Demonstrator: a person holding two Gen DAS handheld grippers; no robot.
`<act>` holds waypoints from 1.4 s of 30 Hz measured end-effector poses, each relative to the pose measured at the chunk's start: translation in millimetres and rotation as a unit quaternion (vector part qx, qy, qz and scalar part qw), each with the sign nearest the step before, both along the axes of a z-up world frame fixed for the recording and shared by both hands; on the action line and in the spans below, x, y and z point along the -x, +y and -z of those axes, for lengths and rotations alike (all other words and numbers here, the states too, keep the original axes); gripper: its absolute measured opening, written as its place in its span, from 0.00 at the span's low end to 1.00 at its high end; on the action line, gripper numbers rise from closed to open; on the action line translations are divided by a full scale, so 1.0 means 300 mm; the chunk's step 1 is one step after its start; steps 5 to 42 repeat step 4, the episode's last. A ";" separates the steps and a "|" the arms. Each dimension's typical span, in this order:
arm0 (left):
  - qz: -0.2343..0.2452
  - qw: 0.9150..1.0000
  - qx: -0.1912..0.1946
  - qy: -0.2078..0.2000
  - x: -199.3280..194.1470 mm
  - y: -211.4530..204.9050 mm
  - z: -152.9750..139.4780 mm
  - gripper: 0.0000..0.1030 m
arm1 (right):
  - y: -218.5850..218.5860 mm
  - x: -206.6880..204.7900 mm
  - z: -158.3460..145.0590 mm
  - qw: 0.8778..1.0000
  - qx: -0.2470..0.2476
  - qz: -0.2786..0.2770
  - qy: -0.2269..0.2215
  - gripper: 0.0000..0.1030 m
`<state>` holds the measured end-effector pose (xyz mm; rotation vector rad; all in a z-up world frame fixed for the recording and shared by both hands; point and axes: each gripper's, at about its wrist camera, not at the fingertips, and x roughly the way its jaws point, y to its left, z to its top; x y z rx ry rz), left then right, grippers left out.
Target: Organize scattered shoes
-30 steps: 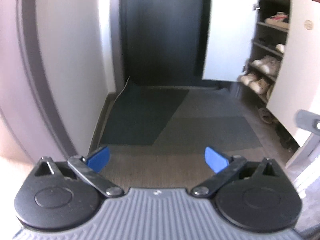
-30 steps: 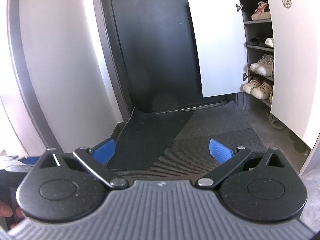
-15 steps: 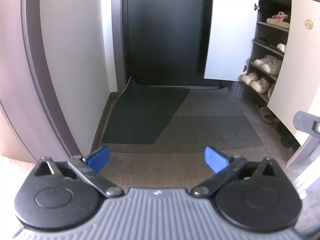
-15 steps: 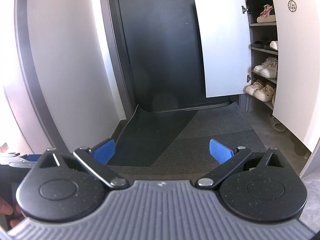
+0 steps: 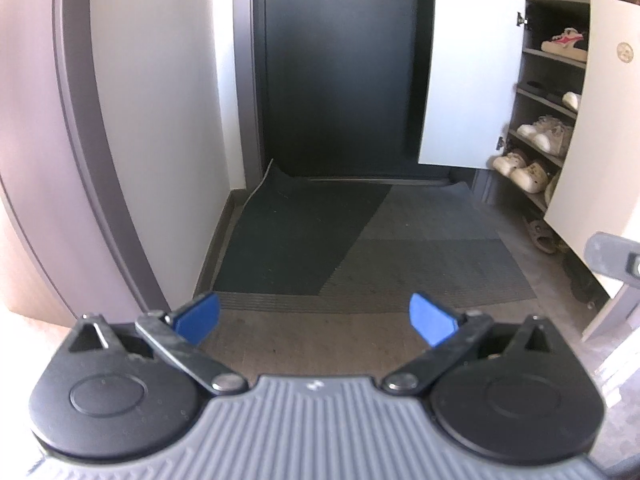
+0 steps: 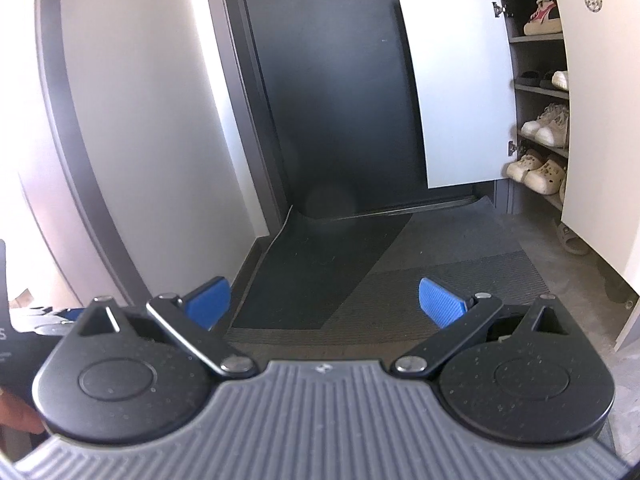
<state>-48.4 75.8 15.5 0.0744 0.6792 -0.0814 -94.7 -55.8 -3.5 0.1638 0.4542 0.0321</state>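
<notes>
Two grippers hang side by side over the near edge of the mat [image 5: 360, 248], and neither holds anything: the left gripper [image 5: 314, 318] has its blue fingers [image 5: 197, 316] spread wide with only floor between them, and the right gripper [image 6: 326, 302] is spread the same way over the mat's near strip. Both point down the entry toward the dark door [image 5: 340, 68], which suggests the person is surveying the floor before choosing a shoe. Most shoes already sit in the cabinet [image 6: 536, 92] at the right, its white door [image 6: 456, 80] swung open so the shelves can be reached: a red-and-white sneaker [image 6: 542, 16] on the top visible shelf, dark slippers [image 6: 528, 77] on the next, pale sneakers [image 6: 546, 124] below those, and cream clogs [image 6: 538, 170] on the shelf under them. What looks left to tidy lies on the floor at the cabinet's foot, off the mat's right edge: a brown sandal [image 5: 542, 236] near the bottom shelf, and something dark [image 5: 582, 284] closer to the camera, partly hidden under the nearer door and too shadowed to identify. My guess is the sandal is the next target, and the right gripper is nearer to it. A fingertip [image 6: 18, 416] shows at the right view's lower left edge.
</notes>
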 end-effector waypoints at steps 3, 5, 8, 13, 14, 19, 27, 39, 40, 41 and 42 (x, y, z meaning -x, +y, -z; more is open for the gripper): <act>0.007 1.000 0.003 0.003 0.004 0.000 0.001 1.00 | 0.007 0.000 0.001 1.000 0.001 -0.001 0.000 1.00; 0.010 1.000 0.003 0.003 0.005 0.000 0.001 1.00 | 0.007 0.000 0.001 1.000 0.002 -0.001 0.001 1.00; 0.010 1.000 0.003 0.003 0.005 0.000 0.001 1.00 | 0.007 0.000 0.001 1.000 0.002 -0.001 0.001 1.00; 0.010 1.000 0.003 0.003 0.005 0.000 0.001 1.00 | 0.007 0.000 0.001 1.000 0.002 -0.001 0.001 1.00; 0.010 1.000 0.003 0.003 0.005 0.000 0.001 1.00 | 0.007 0.000 0.001 1.000 0.002 -0.001 0.001 1.00; 0.010 1.000 0.003 0.003 0.005 0.000 0.001 1.00 | 0.007 0.000 0.001 1.000 0.002 -0.001 0.001 1.00; 0.010 1.000 0.003 0.003 0.005 0.000 0.001 1.00 | 0.007 0.000 0.001 1.000 0.002 -0.001 0.001 1.00; 0.010 1.000 0.003 0.003 0.005 0.000 0.001 1.00 | 0.007 0.000 0.001 1.000 0.002 -0.001 0.001 1.00; 0.010 1.000 0.003 0.003 0.005 0.000 0.001 1.00 | 0.007 0.000 0.001 1.000 0.002 -0.001 0.001 1.00; 0.010 1.000 0.003 0.003 0.005 0.000 0.001 1.00 | 0.007 0.000 0.001 1.000 0.002 -0.001 0.001 1.00; 0.010 1.000 0.003 0.003 0.005 0.000 0.001 1.00 | 0.007 0.000 0.001 1.000 0.002 -0.001 0.001 1.00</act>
